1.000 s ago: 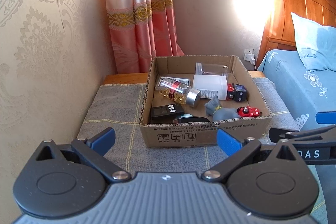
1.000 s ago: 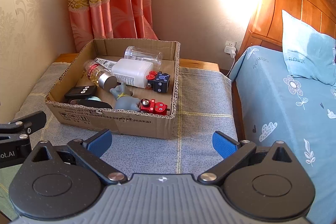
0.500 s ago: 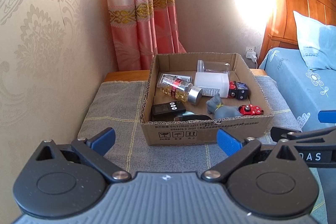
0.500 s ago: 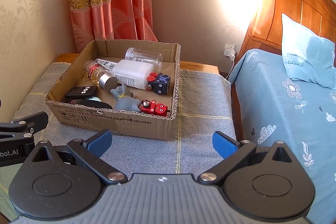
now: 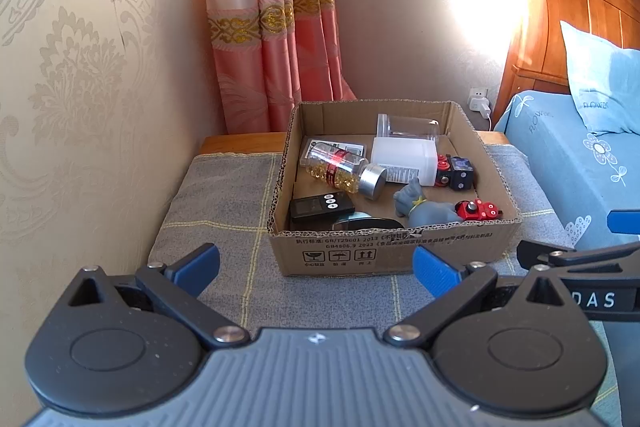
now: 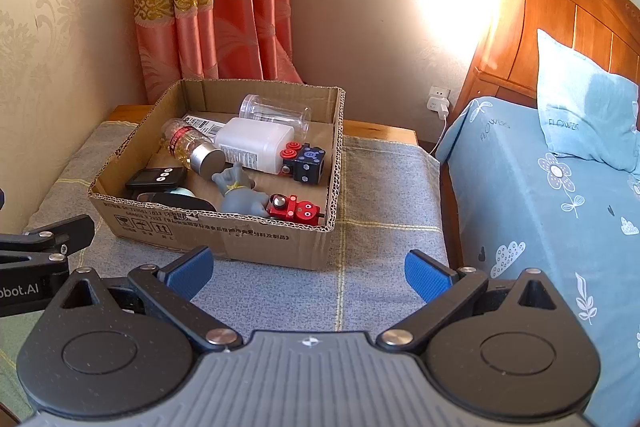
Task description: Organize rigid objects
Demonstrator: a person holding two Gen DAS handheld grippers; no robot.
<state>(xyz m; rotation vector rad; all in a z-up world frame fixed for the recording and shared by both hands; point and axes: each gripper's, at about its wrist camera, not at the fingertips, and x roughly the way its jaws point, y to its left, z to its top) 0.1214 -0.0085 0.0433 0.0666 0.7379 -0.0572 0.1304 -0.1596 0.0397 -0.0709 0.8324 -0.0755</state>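
Both hand-held grippers hang spread wide and empty in front of the cardboard box point(image 5: 394, 251): the left hand-held gripper point(image 5: 316, 269) before its near wall, the right hand-held gripper point(image 6: 308, 273) off its near right corner. Inside the box lie a pill bottle point(image 5: 344, 173), white container point(image 6: 256, 145), grey toy point(image 6: 240, 193) and red robot point(image 6: 296, 209).

a home bedroom. a bed point(image 6: 532, 187) with a blue flowered sheet and matching pillow point(image 6: 584, 107) stands against a carved wooden headboard point(image 6: 560, 27). salmon curtains point(image 6: 208, 7) with gold trim hang in the corner beside damask-patterned wallpaper point(image 5: 72, 87). a wall socket point(image 6: 439, 99) with a charger plugged in sits low by the bed, and a cloth-covered bench point(image 6: 380, 187) stands alongside.
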